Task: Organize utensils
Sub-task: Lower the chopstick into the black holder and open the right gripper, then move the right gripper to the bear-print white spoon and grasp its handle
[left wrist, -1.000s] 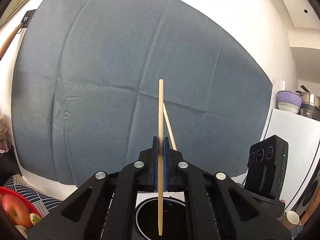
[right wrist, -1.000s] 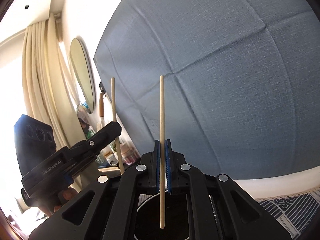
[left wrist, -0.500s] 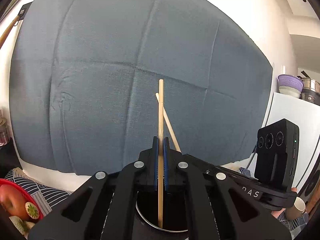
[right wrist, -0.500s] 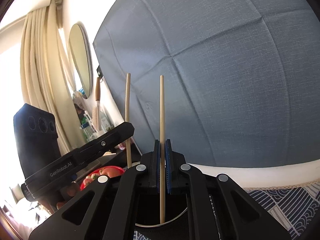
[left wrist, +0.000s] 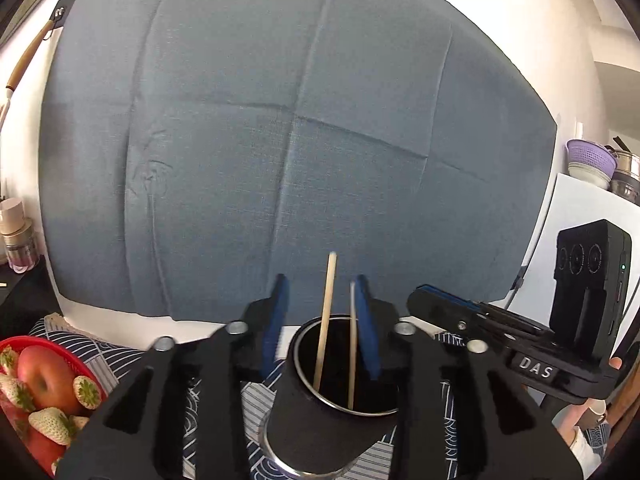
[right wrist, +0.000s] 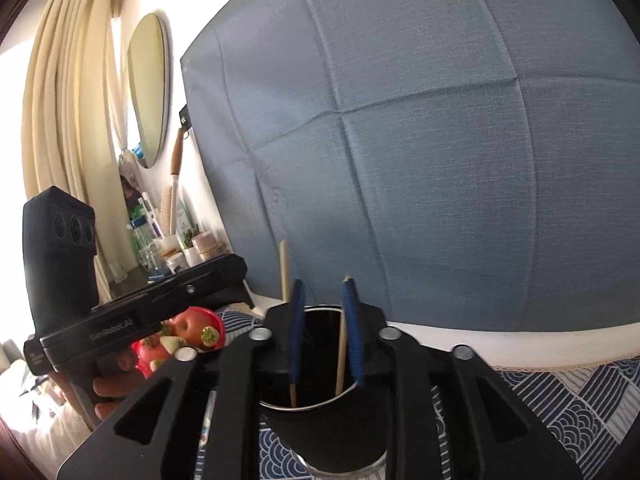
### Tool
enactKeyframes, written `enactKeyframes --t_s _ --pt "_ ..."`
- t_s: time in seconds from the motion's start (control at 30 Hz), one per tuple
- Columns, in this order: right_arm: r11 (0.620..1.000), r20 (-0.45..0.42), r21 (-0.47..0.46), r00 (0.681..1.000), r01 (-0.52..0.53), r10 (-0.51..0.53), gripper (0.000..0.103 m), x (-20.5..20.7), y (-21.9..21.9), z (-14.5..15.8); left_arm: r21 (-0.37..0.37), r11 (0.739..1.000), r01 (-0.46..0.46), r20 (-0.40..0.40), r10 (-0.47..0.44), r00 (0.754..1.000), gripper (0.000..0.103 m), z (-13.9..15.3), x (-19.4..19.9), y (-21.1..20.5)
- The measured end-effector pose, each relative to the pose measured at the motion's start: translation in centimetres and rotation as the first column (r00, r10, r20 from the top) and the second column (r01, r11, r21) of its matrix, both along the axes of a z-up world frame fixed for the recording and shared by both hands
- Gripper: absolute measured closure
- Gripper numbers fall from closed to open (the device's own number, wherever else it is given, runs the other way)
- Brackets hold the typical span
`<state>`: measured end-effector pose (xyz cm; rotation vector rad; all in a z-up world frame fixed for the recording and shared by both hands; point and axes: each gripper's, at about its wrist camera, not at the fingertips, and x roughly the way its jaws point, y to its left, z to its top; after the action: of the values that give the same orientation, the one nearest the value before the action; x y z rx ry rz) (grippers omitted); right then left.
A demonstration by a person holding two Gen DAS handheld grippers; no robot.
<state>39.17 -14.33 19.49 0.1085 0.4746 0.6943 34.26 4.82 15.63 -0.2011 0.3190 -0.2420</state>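
Note:
Two wooden chopsticks stand in a black cylindrical holder [left wrist: 320,420] with a metal rim; one chopstick [left wrist: 326,320] leans left, the other [left wrist: 353,344] stands near my right pad. My left gripper [left wrist: 320,292] is open just above the holder and holds nothing. In the right wrist view the same holder [right wrist: 320,420] holds the chopsticks, one [right wrist: 285,268] on the left and one [right wrist: 342,344] on the right. My right gripper [right wrist: 324,292] is open above it, empty. Each gripper shows in the other's view, the right [left wrist: 480,320] and the left [right wrist: 160,300].
A red basket [left wrist: 24,360] with an apple and strawberries sits at the left on a blue patterned tablecloth [right wrist: 560,400]. A blue-grey cloth [left wrist: 280,120] hangs on the wall behind. Bottles and jars [right wrist: 168,240] stand below a mirror at the left.
Both grippers held a chopstick upright over the holder, lowered them, then opened. The chopsticks have dropped into the holder and now lean free inside it.

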Motion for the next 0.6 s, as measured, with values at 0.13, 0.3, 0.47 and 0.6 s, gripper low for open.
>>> enactKeyframes --t_s 0.13,0.3,0.47,0.6 --pt "0.999 0.044 -0.021 0.999 0.032 -0.031 0.037 -1.8 -1.0 0.8 -0.009 0.999 -0.044 0.025 0.044 0.999 0.008 0.9 -2.0 1.5" --pt "0.996 0.087 -0.074 0.995 0.057 -0.051 0.015 -4.2 -1.4 1.3 0.031 0.996 -0.083 0.014 0.083 0.996 0.006 1.4 -4.0 2.0" --pt "0.992 0.065 -0.12 0.997 0.045 -0.037 0.015 -5.8 -1.2 0.9 0.065 0.994 -0.083 -0.014 0.084 0.996 0.006 0.9 -5.5 2.0" --pt "0.989 0.063 -0.142 0.997 0.044 -0.036 0.015 -7.3 -1.5 0.7 0.099 0.992 -0.073 -0.024 0.076 0.997 0.006 0.3 -6.9 1.5"
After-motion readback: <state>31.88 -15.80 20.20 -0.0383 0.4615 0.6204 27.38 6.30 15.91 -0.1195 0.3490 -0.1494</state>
